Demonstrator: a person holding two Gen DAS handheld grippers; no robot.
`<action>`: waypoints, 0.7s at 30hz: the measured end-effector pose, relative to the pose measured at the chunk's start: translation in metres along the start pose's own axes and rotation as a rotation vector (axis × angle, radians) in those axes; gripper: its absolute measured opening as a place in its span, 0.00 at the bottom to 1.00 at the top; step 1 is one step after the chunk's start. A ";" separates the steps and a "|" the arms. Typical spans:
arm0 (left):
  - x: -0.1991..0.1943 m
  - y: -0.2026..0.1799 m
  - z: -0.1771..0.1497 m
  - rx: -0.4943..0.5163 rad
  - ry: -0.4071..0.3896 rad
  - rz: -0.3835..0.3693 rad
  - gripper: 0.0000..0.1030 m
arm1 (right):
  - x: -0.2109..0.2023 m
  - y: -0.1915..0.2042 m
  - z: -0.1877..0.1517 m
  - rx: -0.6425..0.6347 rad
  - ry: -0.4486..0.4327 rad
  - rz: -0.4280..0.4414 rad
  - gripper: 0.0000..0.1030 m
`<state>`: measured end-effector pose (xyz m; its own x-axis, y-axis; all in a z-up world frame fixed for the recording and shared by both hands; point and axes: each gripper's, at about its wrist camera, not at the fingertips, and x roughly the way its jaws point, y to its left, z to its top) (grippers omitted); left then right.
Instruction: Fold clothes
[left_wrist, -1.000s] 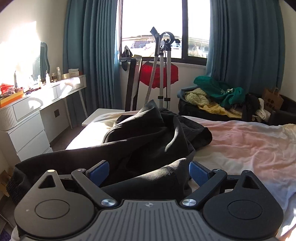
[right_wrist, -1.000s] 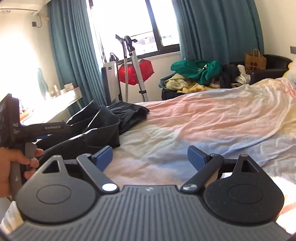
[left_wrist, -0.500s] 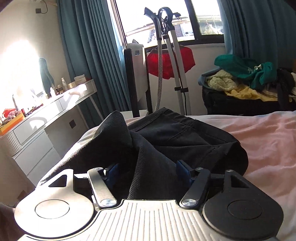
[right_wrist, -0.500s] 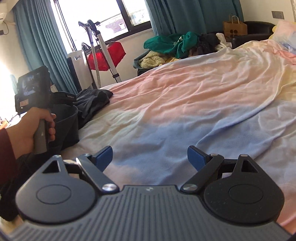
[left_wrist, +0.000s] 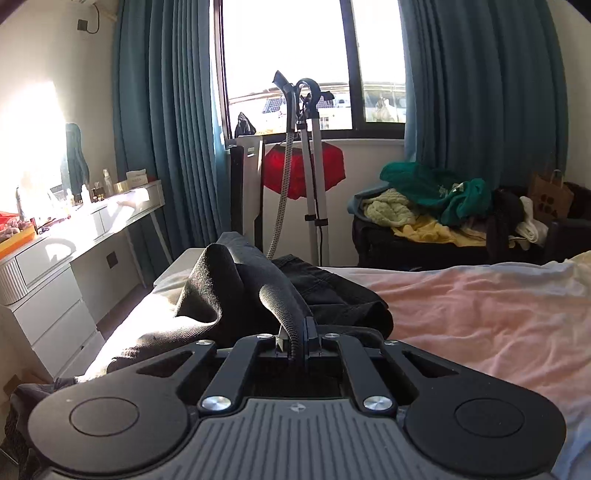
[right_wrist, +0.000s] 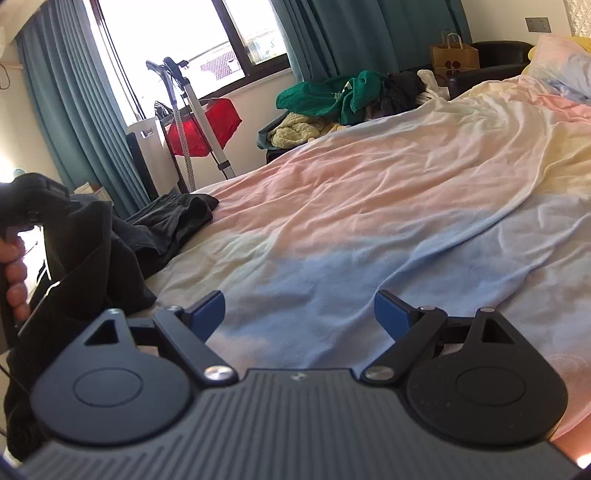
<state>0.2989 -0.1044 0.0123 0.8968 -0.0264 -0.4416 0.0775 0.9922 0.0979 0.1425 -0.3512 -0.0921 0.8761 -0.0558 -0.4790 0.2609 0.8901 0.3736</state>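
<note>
A black garment lies crumpled on the left part of the bed. My left gripper is shut on a fold of its ribbed edge and lifts that fold. In the right wrist view the garment hangs from the left gripper at the far left, with the rest spread on the bed. My right gripper is open and empty over the pastel bed cover, to the right of the garment.
A white dresser with small items stands left of the bed. A garment steamer stand and a red item are at the window. A pile of clothes lies on a dark chair beyond the bed. A paper bag stands at the right.
My left gripper went from open to shut on the garment's edge and lifted it. My right gripper stayed open and swung right, over the bed cover.
</note>
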 end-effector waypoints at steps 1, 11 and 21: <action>-0.020 0.007 -0.006 -0.002 -0.006 -0.022 0.04 | -0.007 0.002 0.001 -0.006 -0.015 0.008 0.86; -0.171 0.089 -0.137 -0.087 -0.007 -0.090 0.04 | -0.051 0.022 -0.005 -0.026 -0.037 0.149 0.86; -0.180 0.114 -0.171 -0.280 -0.005 -0.116 0.04 | -0.027 0.030 -0.015 0.195 0.114 0.380 0.78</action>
<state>0.0721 0.0343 -0.0494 0.8911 -0.1414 -0.4312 0.0571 0.9776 -0.2026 0.1208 -0.3159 -0.0797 0.8770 0.3191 -0.3592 0.0103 0.7350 0.6779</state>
